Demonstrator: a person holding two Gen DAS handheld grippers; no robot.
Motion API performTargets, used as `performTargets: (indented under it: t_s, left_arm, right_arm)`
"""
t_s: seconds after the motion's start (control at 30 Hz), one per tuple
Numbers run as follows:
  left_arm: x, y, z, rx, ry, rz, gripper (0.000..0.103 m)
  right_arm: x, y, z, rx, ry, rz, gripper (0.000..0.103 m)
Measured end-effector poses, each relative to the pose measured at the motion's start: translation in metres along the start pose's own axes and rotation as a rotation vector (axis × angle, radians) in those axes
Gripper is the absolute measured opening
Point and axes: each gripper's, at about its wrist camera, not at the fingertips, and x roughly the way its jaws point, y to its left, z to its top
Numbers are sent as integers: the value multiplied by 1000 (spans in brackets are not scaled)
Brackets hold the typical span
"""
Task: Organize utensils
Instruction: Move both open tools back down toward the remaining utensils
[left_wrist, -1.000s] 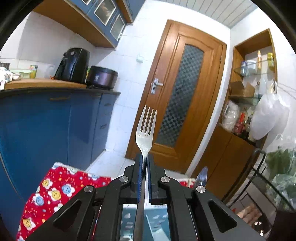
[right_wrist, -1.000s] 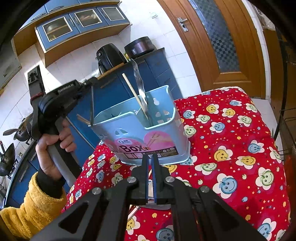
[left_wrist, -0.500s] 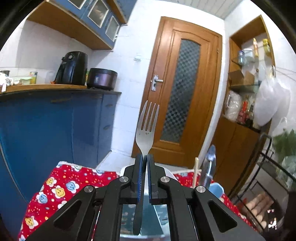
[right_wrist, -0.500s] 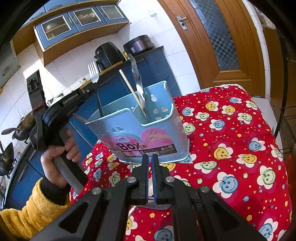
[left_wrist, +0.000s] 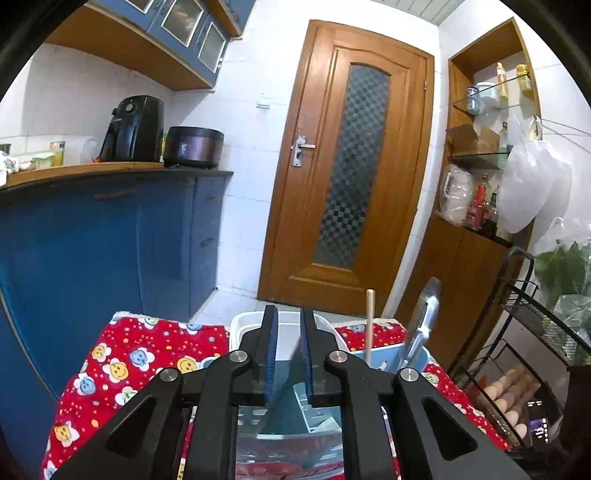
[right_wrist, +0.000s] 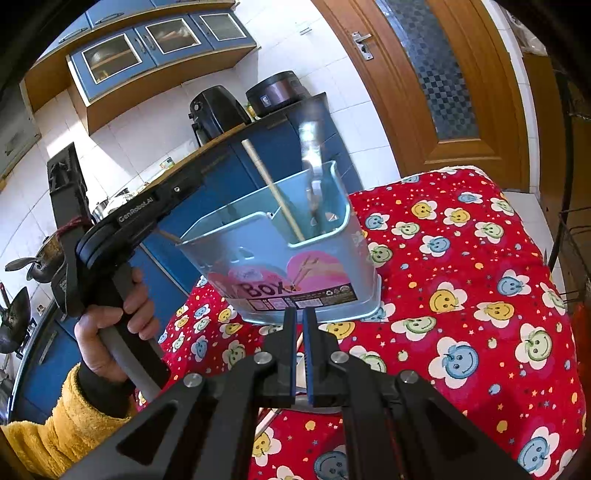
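Observation:
My left gripper (left_wrist: 288, 314) hovers over the light-blue utensil box (left_wrist: 388, 360), and its jaws are opening. The fork (left_wrist: 279, 393) shows as a blurred slanted streak low between the blue pads, which do not press on it. A wooden chopstick (left_wrist: 370, 325) and a metal utensil (left_wrist: 424, 321) stand in the box's right compartment. In the right wrist view the box (right_wrist: 280, 258) sits on the red smiley cloth (right_wrist: 461, 295). A hand (right_wrist: 110, 332) holds the left gripper's body (right_wrist: 147, 212) at the box's left rim. My right gripper (right_wrist: 300, 325) stays shut just before the box.
Blue kitchen cabinets (left_wrist: 92, 240) with a black air fryer (left_wrist: 135, 129) and a cooker (left_wrist: 194, 146) stand at the left. A wooden door (left_wrist: 354, 177) lies straight ahead. A black wire rack (left_wrist: 535, 332) holding eggs stands to the right of the table.
The fork that stood upright between the left pads has slipped down out of them as the jaws parted. The left gripper has sunk over the box. The right gripper has stayed put.

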Motion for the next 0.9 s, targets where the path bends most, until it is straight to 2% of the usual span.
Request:
performTargets:
  t_s: [0.07, 0.13, 0.17, 0.33, 0.53, 0.67, 0.77, 0.9]
  left_arm:
    - [-2, 1, 1, -5, 4, -4, 21]
    - [-6, 1, 4, -15, 2, -15, 33]
    - [-8, 0, 5, -17, -1, -20, 35]
    - [-24, -7, 16, 2, -2, -38, 35]
    - [-51, -10, 24, -1, 33, -55, 36]
    - [-66, -4, 21, -6, 73, -34, 37]
    - [-77, 3, 14, -10, 102, -6, 37]
    - [-89, 18, -1, -32, 148, 39, 37]
  right_arm:
    - [0, 1, 0, -1, 0, 1, 6]
    - [-1, 2, -1, -1, -1, 1, 6]
    - [-1, 2, -1, -3, -1, 1, 6]
    - [-4, 7, -2, -16, 2, 1, 6]
    - [-6, 14, -6, -42, 16, -1, 6]
    - [-5, 23, -11, -74, 36, -7, 7]
    - [-3, 32, -16, -108, 50, -16, 14]
    - [2, 46, -25, -163, 89, -15, 16]
